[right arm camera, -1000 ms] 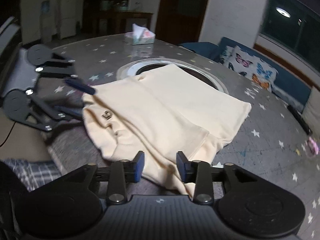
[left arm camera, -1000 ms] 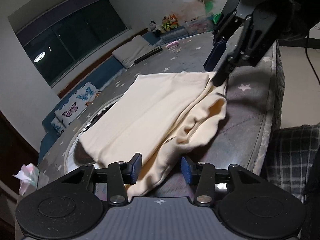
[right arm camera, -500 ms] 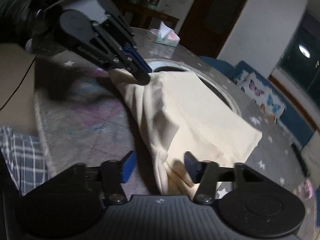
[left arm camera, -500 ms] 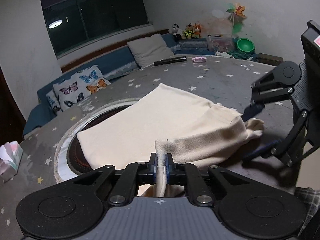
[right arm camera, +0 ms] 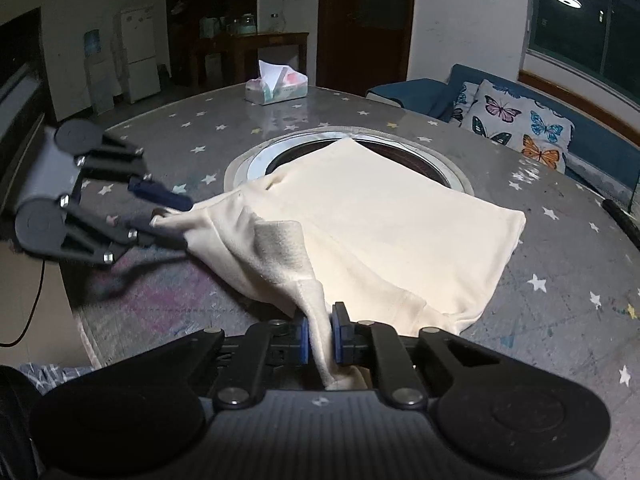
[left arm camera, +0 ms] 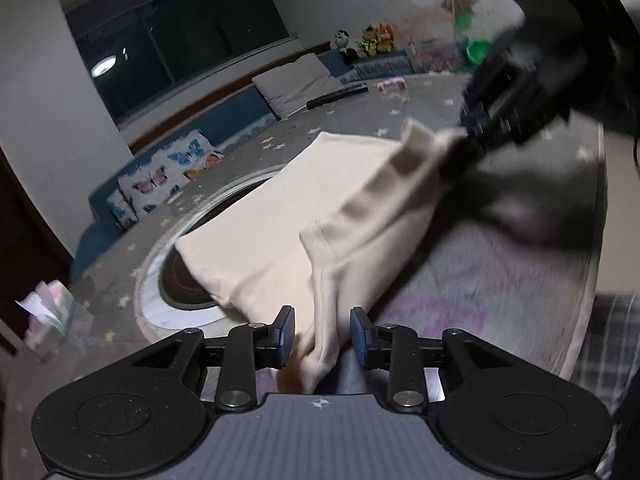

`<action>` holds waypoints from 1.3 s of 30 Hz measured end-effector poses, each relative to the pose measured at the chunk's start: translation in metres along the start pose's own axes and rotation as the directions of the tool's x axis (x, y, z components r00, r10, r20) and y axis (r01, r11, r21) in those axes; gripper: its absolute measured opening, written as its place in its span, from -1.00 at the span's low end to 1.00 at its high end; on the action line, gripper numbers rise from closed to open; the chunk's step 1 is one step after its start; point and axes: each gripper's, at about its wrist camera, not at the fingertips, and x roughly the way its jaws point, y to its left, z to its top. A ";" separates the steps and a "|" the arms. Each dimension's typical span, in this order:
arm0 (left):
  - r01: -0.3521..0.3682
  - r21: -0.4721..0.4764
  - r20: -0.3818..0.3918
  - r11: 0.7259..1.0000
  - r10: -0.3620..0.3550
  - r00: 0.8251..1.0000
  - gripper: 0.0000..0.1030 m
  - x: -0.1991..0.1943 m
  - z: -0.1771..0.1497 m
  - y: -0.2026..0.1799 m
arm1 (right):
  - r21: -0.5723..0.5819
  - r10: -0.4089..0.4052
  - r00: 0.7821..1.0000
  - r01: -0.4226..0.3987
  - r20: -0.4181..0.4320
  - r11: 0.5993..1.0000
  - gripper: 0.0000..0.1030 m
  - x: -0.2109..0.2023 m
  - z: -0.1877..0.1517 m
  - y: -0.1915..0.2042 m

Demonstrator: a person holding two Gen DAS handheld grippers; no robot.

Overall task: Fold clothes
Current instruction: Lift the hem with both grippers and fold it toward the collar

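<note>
Two grippers are at the near edge of a cream-coloured garment (right arm camera: 384,224) that lies on a round grey tabletop (right arm camera: 208,136) with little white stars. The right gripper (right arm camera: 319,338) has its fingers squeezed tight on a bunched bit of the cloth's edge. The left gripper (left arm camera: 322,336) has its fingers apart, with a fold of the cloth hanging loose in the gap between them; in the right wrist view the cloth seems to catch on one of its fingers (right arm camera: 160,198). The cloth edge is lifted and pulled between the two grippers, while the rest lies flat over a dark round hole ringed in metal (right arm camera: 256,160) in the middle of the tabletop. A tissue box (right arm camera: 276,86) sits on the far side. A butterfly cushion (right arm camera: 516,124) rests on a blue sofa beside the tabletop
</note>
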 end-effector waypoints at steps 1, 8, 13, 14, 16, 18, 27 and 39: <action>-0.012 0.024 -0.002 1.000 0.012 1.000 -0.36 0.001 -0.002 -0.003 | 0.002 -0.004 1.000 0.004 0.002 1.000 -0.80 -0.001 0.000 0.000; -0.054 0.092 0.016 0.994 0.053 0.998 -0.81 -0.007 -0.010 -0.011 | 0.035 -0.041 0.998 0.039 0.047 0.999 -0.87 -0.010 -0.004 0.006; -0.051 0.021 0.073 0.998 0.049 0.996 -0.83 -0.044 -0.004 -0.005 | 0.045 -0.036 0.995 0.032 0.098 0.998 -0.88 -0.037 -0.009 0.017; -0.042 0.000 0.081 0.999 0.042 0.996 -0.83 -0.056 -0.003 -0.005 | 0.046 -0.027 0.994 0.022 0.106 0.999 -0.88 -0.045 -0.010 0.021; -0.024 -0.036 0.101 0.999 0.028 0.995 -0.83 -0.080 -0.002 -0.005 | 0.044 -0.004 0.993 -0.001 0.118 0.999 -0.88 -0.065 -0.013 0.030; -0.005 -0.053 0.129 0.999 0.012 0.992 -0.83 -0.108 0.000 -0.009 | 0.036 0.009 0.991 -0.014 0.135 0.999 -0.88 -0.087 -0.015 0.041; -0.023 -0.130 0.140 0.991 0.041 0.989 -0.83 -0.105 0.022 0.016 | 0.058 0.022 0.988 -0.031 0.154 0.998 -0.89 -0.094 0.003 0.034; -0.001 -0.192 -0.067 0.981 -0.012 0.998 -0.76 0.045 0.029 0.072 | 0.171 -0.021 1.000 0.019 0.014 0.985 -0.88 0.030 0.034 -0.042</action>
